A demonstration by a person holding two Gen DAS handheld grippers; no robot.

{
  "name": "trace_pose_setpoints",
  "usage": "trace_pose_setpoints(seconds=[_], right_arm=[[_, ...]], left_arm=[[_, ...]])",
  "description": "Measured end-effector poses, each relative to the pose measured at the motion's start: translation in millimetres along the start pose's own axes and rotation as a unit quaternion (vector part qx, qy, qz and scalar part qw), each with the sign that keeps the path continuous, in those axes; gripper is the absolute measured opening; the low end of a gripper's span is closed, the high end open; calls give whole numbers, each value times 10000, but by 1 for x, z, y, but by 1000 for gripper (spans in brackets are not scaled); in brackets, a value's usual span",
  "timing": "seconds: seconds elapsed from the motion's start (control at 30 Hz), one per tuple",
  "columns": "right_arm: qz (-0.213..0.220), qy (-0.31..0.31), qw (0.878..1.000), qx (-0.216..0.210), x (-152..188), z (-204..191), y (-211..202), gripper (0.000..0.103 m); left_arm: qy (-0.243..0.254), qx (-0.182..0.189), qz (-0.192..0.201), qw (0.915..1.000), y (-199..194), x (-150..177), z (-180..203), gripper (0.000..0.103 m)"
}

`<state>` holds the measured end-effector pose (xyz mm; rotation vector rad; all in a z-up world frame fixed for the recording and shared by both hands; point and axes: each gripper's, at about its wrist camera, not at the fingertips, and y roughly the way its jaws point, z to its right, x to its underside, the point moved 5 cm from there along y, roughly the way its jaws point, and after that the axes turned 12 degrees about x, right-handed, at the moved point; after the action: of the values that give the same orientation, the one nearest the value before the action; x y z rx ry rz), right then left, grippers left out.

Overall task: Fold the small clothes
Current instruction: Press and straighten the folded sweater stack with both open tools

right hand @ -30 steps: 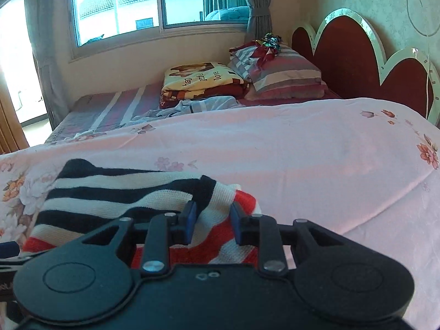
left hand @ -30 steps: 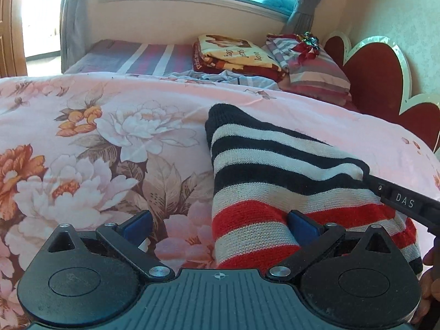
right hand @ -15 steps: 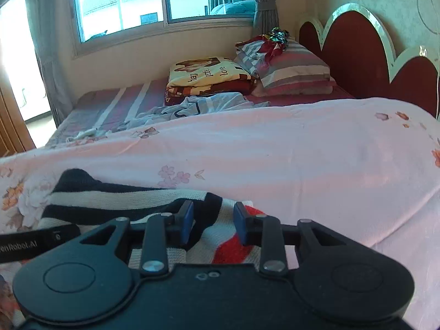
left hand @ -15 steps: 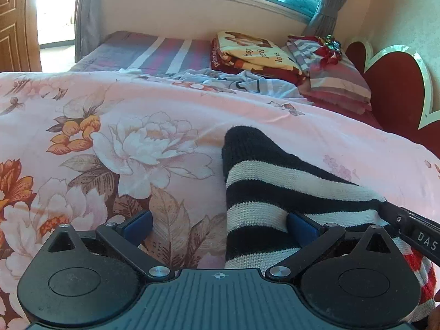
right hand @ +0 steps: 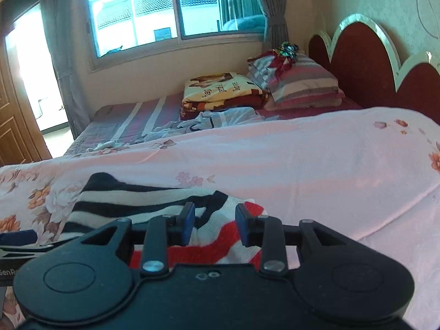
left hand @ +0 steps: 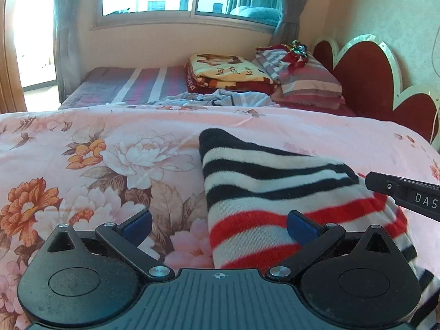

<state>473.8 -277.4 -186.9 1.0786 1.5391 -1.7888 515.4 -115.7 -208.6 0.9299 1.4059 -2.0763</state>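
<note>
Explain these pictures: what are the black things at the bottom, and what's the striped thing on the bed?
Each picture comes from a camera on a hand-held gripper, a two-fingered tong; a person carries one per hand. One view looks along the left hand-held gripper, jaws wide open, holding nothing. The other looks along the right hand-held gripper, whose jaws have just been opening; cloth lies between them, seemingly unpinched. On the floral bedspread lies a striped knit garment.
</note>
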Motion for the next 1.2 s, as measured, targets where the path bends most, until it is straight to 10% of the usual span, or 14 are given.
trace_pose_setpoints(seconds=[1.2], right_arm=[[-463,-89,9982,366,90,34,-73,28]], left_arm=[[-307,308,-402,9982,-62,89,17,103]])
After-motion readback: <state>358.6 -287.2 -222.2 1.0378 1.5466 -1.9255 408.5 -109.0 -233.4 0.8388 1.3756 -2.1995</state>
